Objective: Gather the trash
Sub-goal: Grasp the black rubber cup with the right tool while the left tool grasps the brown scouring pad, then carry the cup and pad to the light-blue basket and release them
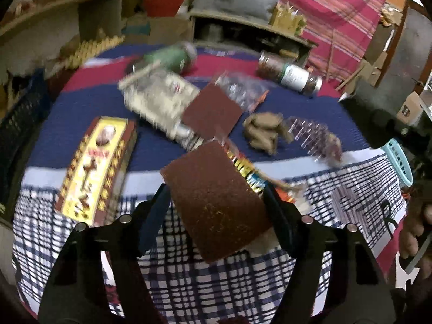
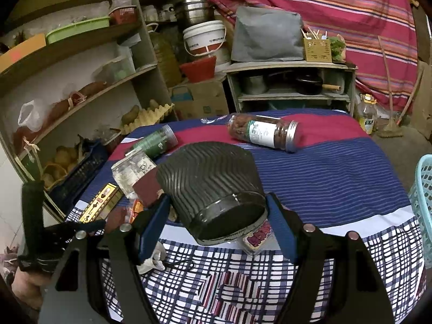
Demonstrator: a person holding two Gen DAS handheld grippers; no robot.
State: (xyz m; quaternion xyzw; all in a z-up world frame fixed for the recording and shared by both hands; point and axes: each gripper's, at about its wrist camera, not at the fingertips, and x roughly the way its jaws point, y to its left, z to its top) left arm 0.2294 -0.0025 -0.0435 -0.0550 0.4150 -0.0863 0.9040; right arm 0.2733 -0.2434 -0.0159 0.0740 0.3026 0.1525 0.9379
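The left gripper (image 1: pixel 216 202) has a brown sandpaper-like sheet (image 1: pixel 216 205) between its fingers; the picture is blurred, so whether the pads press on it or it merely sits between parted jaws cannot be told. The right gripper (image 2: pixel 216 216) is clamped on a black ribbed plastic cup (image 2: pixel 213 186), which is tilted with its mouth toward the camera, both blue pads against its sides.

Everything lies on a table covered in a striped and checked cloth (image 1: pixel 81 113). Beyond the brown sheet, a second brown sheet (image 1: pixel 213 110) rests on a crumpled clear wrapper (image 1: pixel 162 100). Left of the sheet lies a yellow and brown carton (image 1: pixel 94 167). Further back from it lie a green-labelled jar (image 1: pixel 172 56) and, to the right, a spice jar with a metal lid (image 1: pixel 290 74), both on their sides. Right of the sheet sits a brown crumpled lump (image 1: pixel 266 132). A turquoise basket (image 2: pixel 424 202) stands at the table's right edge.
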